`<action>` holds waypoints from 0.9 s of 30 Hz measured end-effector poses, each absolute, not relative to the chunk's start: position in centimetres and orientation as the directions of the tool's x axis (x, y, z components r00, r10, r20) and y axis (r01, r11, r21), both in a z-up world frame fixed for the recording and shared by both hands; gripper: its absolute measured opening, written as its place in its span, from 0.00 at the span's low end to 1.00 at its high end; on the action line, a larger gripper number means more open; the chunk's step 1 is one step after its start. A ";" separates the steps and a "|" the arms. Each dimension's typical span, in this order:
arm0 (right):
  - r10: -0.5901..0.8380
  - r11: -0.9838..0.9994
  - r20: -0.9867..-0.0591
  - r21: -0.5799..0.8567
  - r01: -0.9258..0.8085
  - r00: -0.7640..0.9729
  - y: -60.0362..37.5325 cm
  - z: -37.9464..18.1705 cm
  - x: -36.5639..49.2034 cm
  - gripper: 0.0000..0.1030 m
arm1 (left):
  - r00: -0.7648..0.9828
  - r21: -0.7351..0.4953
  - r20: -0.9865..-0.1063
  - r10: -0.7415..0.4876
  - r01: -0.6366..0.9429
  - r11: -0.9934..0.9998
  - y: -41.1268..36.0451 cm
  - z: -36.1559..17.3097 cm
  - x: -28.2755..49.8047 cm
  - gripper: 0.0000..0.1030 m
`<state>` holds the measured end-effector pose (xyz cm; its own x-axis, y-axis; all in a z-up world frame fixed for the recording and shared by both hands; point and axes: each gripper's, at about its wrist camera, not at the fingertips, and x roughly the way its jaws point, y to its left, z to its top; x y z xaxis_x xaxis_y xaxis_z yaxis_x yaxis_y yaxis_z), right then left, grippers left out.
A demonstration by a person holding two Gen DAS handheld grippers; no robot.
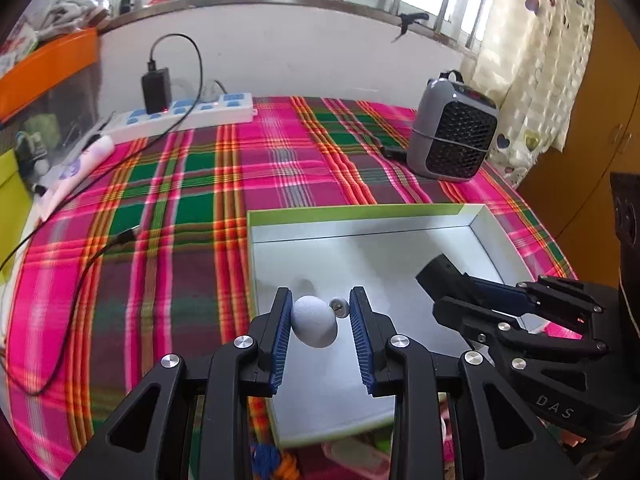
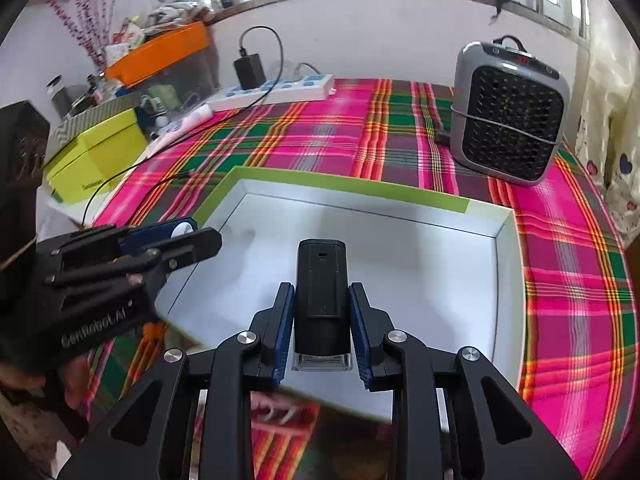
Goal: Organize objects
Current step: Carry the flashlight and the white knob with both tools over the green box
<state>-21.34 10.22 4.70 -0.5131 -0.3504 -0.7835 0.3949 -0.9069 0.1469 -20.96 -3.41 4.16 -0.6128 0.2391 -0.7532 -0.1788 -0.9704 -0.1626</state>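
Right wrist: black device [image 2: 321, 292] clamped between right tongs [image 2: 321, 328] over box [image 2: 505, 264].

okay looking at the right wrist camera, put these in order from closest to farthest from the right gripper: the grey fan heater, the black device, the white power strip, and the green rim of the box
1. Black device: between the right gripper's fingers, over the box.
2. Box's green rim: straight ahead, along the box's far side.
3. Grey fan heater: beyond the rim, ahead to the right.
4. White power strip: by the back wall, ahead to the left.

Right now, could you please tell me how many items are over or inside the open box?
2. A white egg-shaped object sits between the left hand-held gripper fingers; a black device is clamped by the right hand-held gripper above the box. More may be hidden.
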 end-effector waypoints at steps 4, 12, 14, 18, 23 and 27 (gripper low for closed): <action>-0.335 -0.916 -0.795 0.148 0.374 -0.506 9.9 4.3 -22.8 0.28 | -0.594 -0.149 -0.769 0.235 -0.191 -0.970 -2.9 3.5 -22.7 0.27; -0.313 -0.930 -0.814 0.158 0.331 -0.489 9.8 3.4 -25.1 0.28 | -0.571 -0.119 -0.791 0.219 -0.207 -0.971 -2.3 2.6 -24.8 0.27; -0.298 -0.935 -0.818 0.147 0.322 -0.491 9.7 3.3 -25.4 0.28 | -0.568 -0.114 -0.794 0.218 -0.213 -0.970 -2.2 2.6 -25.0 0.27; -0.291 -0.936 -0.823 0.140 0.322 -0.488 9.5 3.1 -25.9 0.28 | -0.557 -0.102 -0.803 0.212 -0.222 -0.970 -1.9 2.2 -25.4 0.27; -0.272 -0.942 -0.831 0.125 0.312 -0.486 9.4 2.9 -26.3 0.28 | -0.560 -0.078 -0.805 0.196 -0.228 -0.971 -1.6 2.1 -25.5 0.27; -0.269 -0.942 -0.835 0.125 0.312 -0.480 9.3 2.6 -26.6 0.28 | -0.567 -0.042 -0.805 0.172 -0.234 -0.971 -1.3 2.0 -25.5 0.27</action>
